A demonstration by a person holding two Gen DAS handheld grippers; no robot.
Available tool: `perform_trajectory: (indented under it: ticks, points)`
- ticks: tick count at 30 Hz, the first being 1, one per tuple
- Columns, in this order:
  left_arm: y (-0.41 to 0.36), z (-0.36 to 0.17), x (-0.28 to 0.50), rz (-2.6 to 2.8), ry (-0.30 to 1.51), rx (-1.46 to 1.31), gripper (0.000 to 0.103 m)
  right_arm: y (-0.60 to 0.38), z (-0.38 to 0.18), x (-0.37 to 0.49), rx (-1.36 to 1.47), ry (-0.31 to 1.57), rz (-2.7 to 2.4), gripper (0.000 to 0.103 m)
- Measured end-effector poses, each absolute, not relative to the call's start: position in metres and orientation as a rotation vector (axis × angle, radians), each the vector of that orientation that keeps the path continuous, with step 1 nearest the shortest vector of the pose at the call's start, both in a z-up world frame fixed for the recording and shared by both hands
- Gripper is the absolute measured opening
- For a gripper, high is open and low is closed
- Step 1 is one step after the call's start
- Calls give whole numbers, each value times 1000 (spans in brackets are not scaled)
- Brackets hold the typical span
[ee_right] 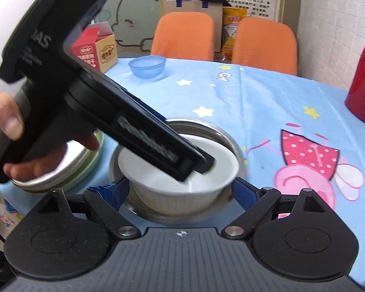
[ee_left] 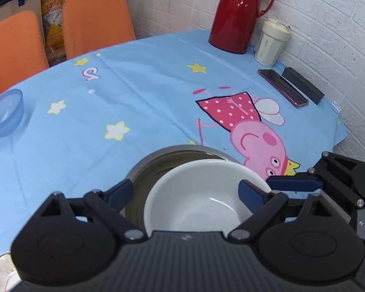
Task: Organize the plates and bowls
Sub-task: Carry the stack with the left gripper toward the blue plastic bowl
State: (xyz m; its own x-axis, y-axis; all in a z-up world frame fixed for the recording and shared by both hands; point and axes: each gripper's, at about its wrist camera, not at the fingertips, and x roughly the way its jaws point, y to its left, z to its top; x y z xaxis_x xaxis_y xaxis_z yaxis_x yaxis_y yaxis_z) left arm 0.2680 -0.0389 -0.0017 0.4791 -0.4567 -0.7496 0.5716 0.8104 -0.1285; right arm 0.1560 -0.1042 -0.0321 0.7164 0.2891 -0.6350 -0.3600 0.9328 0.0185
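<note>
A white ribbed bowl (ee_left: 194, 194) (ee_right: 182, 199) sits inside a steel bowl (ee_left: 153, 163) (ee_right: 221, 131) on the blue tablecloth, off to one side of it. My left gripper (ee_left: 186, 186) is open wide above it. One pad overlaps the white rim and the other stands outside the steel rim. In the right wrist view the left gripper (ee_right: 202, 165) dips into the white bowl. My right gripper (ee_right: 181, 187) straddles the white bowl with both blue pads against its ribbed wall. A blue finger (ee_left: 294, 185) of it shows in the left wrist view.
A translucent blue bowl (ee_left: 4, 114) (ee_right: 147, 67) stands at the far table edge. Stacked metal dishes (ee_right: 60, 170) lie under a person's hand (ee_right: 7, 119). A red thermos (ee_left: 236, 17), a cup (ee_left: 271, 43), a phone (ee_left: 282, 87) and a black box (ee_left: 303, 85) line the wall.
</note>
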Motion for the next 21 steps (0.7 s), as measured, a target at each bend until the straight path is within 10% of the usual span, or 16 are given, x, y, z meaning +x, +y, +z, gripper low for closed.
perform_trajectory:
  ticks: [21]
  points:
    - [43,12,257,-450,825,40,98,-132,-19,156,-19,653,286,78]
